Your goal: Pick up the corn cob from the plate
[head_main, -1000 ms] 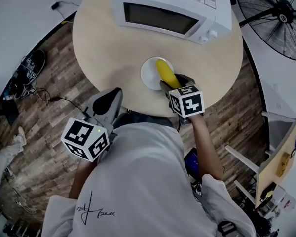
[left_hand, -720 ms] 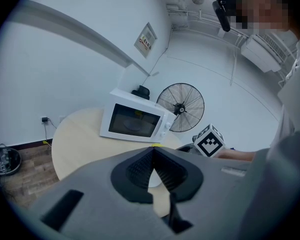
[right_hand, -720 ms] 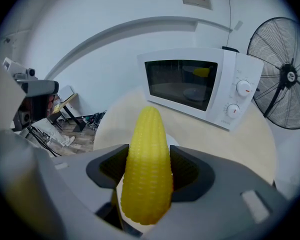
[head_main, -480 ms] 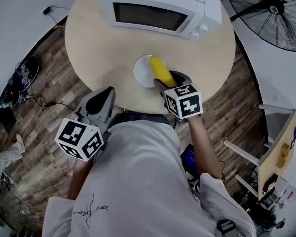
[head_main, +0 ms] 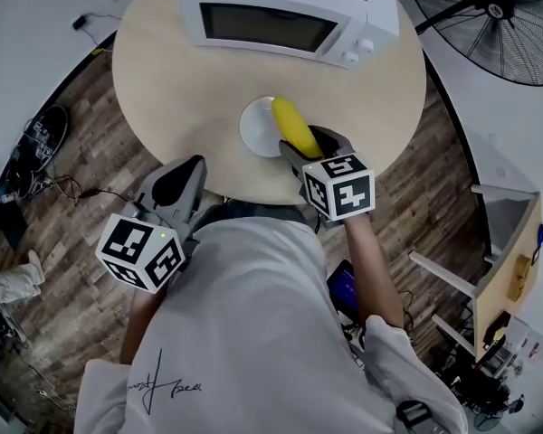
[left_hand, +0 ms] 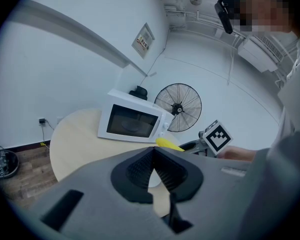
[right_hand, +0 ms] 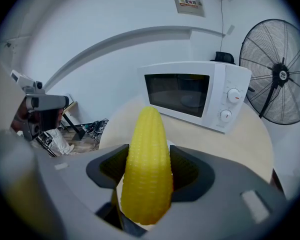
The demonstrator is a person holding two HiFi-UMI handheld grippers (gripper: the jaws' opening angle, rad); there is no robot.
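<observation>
The yellow corn cob (head_main: pixel 293 125) is clamped between the jaws of my right gripper (head_main: pixel 309 145), tip pointing away over the white plate (head_main: pixel 256 127). In the right gripper view the corn cob (right_hand: pixel 146 167) fills the gap between both pads and stands raised above the table. My left gripper (head_main: pixel 170 188) hangs off the near edge of the round table, jaws closed together with nothing in them. From the left gripper view (left_hand: pixel 155 169) the corn cob (left_hand: pixel 167 143) and the plate show just beyond the closed pads.
A white microwave (head_main: pixel 288 12) stands at the back of the round wooden table (head_main: pixel 172 80), door shut. A floor fan (head_main: pixel 498 16) stands to the right. Cables and shoes (head_main: pixel 41 129) lie on the plank floor at left; shelving (head_main: pixel 511 242) is at right.
The right gripper has stayed closed on the corn cob over the plate. The view has shifted slightly; the left gripper holds its place near the table edge.
</observation>
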